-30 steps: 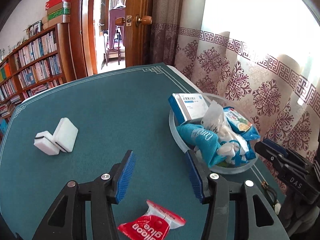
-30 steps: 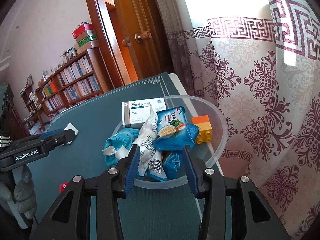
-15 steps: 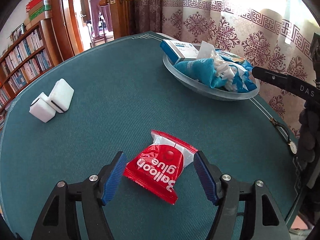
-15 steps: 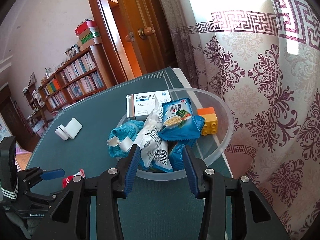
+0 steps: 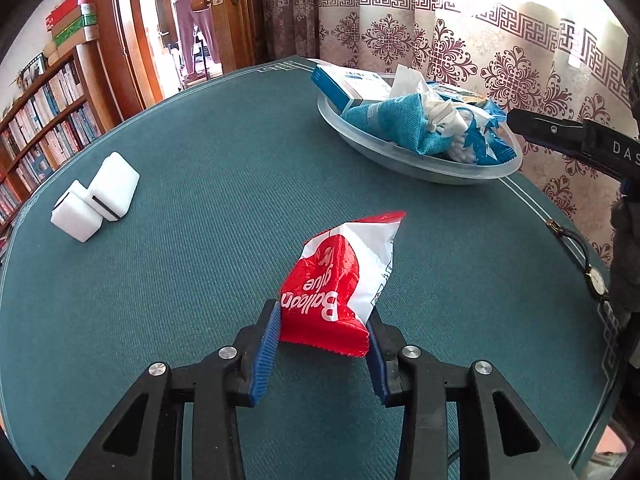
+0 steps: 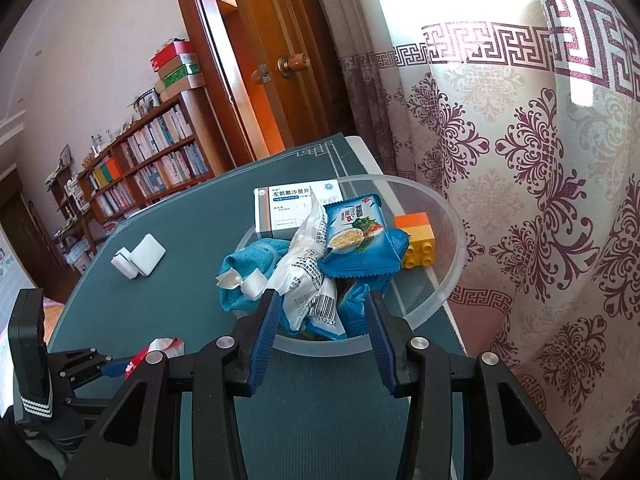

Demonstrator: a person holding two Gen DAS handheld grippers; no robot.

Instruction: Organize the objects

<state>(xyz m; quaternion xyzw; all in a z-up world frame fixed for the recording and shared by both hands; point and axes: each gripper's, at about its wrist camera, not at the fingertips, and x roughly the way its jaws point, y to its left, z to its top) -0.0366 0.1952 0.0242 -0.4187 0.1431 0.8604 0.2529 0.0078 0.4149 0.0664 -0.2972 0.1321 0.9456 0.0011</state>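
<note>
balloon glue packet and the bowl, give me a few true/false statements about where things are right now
1. The left gripper is shut on the balloon glue packet. True.
2. The packet is already in the clear bowl. False: it is held over the green table, apart from the bowl.
3. The right gripper holds the medicine box. False: its fingers are open, gripping nothing.
4. Two white blocks sit on the table, outside the bowl. True.
5. A yellow and orange toy brick lies in the bowl. True.

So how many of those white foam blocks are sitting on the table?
2. Both white blocks lie together on the green table, far left of the bowl: the smaller block touching the larger block. More could hide in the bowl's pile.
</note>
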